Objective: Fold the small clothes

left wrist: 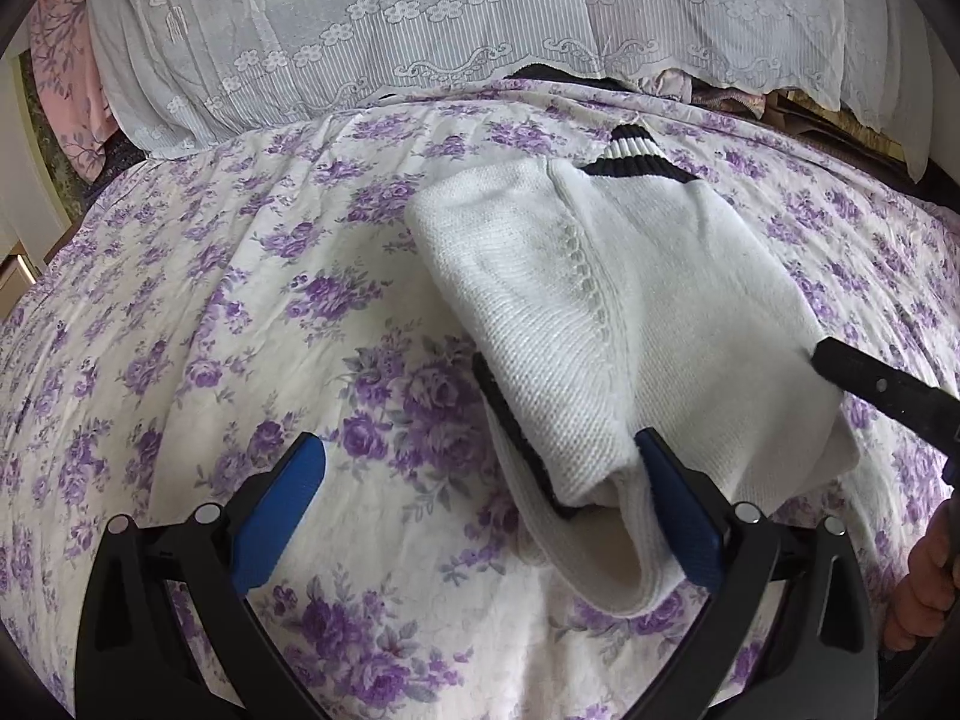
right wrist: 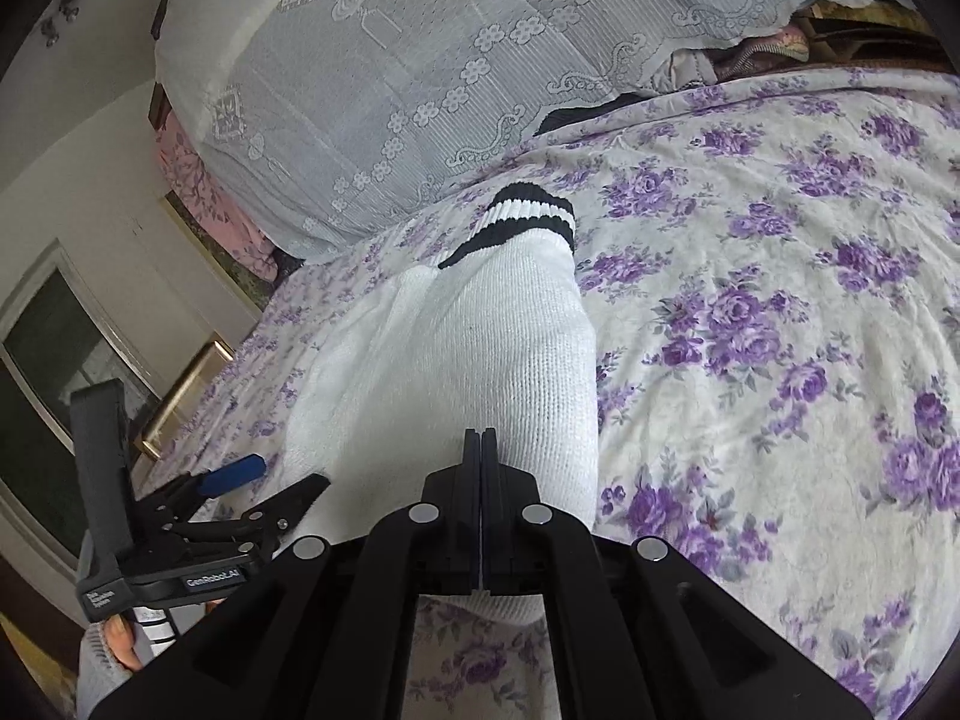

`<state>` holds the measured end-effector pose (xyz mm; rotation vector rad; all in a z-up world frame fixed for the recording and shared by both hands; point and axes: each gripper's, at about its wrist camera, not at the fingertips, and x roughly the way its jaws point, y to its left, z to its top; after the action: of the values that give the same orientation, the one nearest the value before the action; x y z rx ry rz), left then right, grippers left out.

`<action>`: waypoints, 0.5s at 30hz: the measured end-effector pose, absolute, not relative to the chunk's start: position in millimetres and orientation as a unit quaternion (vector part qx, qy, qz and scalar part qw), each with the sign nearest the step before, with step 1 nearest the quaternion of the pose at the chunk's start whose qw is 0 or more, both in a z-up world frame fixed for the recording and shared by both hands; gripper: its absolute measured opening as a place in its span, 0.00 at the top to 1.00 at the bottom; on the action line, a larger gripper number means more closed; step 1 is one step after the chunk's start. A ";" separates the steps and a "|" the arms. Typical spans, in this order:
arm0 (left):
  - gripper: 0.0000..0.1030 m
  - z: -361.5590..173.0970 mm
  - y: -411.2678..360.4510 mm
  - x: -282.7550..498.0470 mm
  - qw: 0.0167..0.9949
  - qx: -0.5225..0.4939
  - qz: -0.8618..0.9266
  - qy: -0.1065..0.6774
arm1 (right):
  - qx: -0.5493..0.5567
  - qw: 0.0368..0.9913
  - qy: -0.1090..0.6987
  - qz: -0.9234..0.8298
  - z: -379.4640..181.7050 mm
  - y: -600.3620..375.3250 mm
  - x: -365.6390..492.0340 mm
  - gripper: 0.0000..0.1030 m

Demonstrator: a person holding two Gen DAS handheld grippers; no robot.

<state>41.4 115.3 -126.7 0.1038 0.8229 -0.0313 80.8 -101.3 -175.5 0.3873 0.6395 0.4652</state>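
Note:
A white knit garment (left wrist: 600, 312) with black-and-white striped cuffs (left wrist: 630, 150) lies partly folded on the purple-flowered bedsheet (left wrist: 180, 330). My left gripper (left wrist: 480, 510) stands wide open. Its right blue pad (left wrist: 678, 510) touches the garment's near hem, and a fold of the hem lies between the jaws. My right gripper (left wrist: 822, 354) comes in from the right, shut on the garment's right edge. In the right wrist view its fingers (right wrist: 481, 462) are pressed together over the white knit garment (right wrist: 468, 348), with cloth showing beneath them. The left gripper (right wrist: 270, 483) is at the lower left there.
A pile under a white lace cover (left wrist: 420, 30) rises along the back of the bed. Pink flowered cloth (left wrist: 66, 60) hangs at the far left. A window (right wrist: 54, 360) and a wooden frame (right wrist: 180, 396) stand beyond the bed's left edge. A hand (left wrist: 924, 588) holds the right gripper.

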 end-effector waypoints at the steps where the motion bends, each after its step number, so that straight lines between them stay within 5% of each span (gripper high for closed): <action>1: 0.04 -126.2 115.0 40.3 0.916 0.051 -0.015 0.398 | 0.195 0.904 0.305 0.225 -174.8 -104.2 77.9 0.98; 4: 0.04 -123.2 115.3 37.9 0.918 0.051 -0.016 0.393 | 0.201 0.911 0.294 0.208 -171.8 -109.9 71.9 0.83; 5: 0.04 -121.4 116.0 37.0 0.919 0.049 -0.018 0.391 | 0.202 0.914 0.291 0.195 -171.0 -111.9 70.7 0.55; 6: 0.04 -120.3 116.4 36.7 0.920 0.047 -0.020 0.389 | 0.206 0.916 0.288 0.189 -170.5 -114.8 71.0 0.40; 15: 0.04 -115.1 136.4 50.3 0.891 -0.099 -0.152 0.415 | 0.274 0.876 0.319 0.235 -183.4 -121.8 98.9 0.40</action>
<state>50.3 136.4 -115.1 -0.2060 0.8624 -0.3157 98.9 -121.8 -183.4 0.5725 0.6664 0.4913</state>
